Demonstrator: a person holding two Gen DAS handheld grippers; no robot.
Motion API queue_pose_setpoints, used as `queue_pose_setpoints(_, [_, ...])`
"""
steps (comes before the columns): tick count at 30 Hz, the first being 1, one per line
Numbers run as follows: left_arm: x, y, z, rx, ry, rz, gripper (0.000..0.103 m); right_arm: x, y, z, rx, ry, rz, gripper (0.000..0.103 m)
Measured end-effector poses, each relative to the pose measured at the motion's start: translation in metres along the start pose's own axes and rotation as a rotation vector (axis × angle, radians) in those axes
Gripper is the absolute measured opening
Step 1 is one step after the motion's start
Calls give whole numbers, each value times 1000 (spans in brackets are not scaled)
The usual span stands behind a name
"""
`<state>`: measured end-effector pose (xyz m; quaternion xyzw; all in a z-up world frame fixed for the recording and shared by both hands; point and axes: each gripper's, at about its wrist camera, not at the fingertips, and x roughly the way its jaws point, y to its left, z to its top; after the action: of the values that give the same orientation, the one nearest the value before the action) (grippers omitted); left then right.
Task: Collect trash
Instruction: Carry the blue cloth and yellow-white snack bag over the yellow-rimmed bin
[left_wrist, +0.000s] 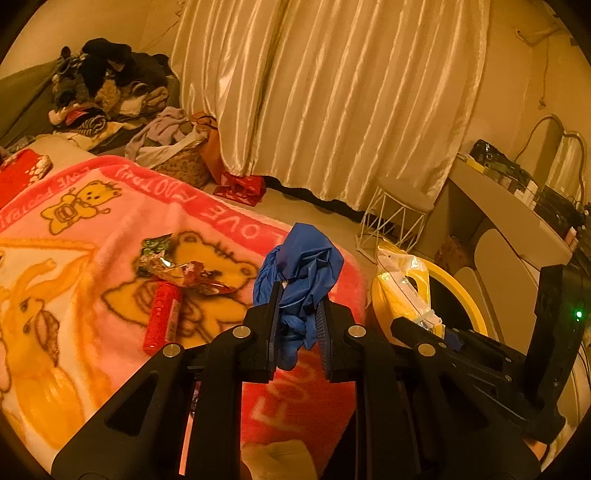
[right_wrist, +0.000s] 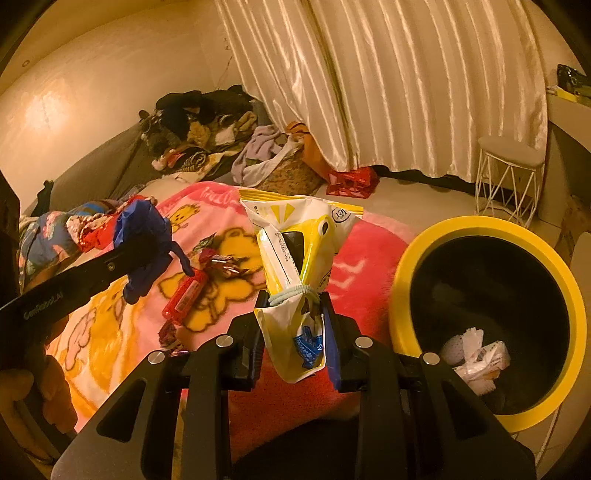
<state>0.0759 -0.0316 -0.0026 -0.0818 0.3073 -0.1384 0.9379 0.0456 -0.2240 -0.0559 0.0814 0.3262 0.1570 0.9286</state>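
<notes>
A pink fleece blanket printed with yellow teddy bears (left_wrist: 92, 229) covers the bed, its red border lettered in white. Behind it, a heap of dark and pale rumpled clothes (left_wrist: 103, 85) sits on an olive-grey sheet. A patterned fabric basket stuffed with lilac and white laundry (left_wrist: 173, 147) stands at the foot of the long, shiny cream satin curtains (left_wrist: 332, 92). A red carrier bag (left_wrist: 242, 188) lies on the floor beneath their hem. Further along stands a white wire-frame stool with a round padded seat (right_wrist: 508, 177), just beside a cluttered pale dressing table (left_wrist: 517, 199).
</notes>
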Motion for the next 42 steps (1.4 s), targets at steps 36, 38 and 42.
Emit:
queue_pose_setpoints(36, [23,-74,-10,128,46,-120,12,-24,-76,2,129,-53,-187,26])
queue_pose_setpoints(38, [25,-78,-11,138,50,-127,12,-25,-82,1,145,-50,-197,26])
queue_pose_setpoints(42, [29,-86,-12,154,54,-141,12,-26,-95,-2,176,-45,-222,26])
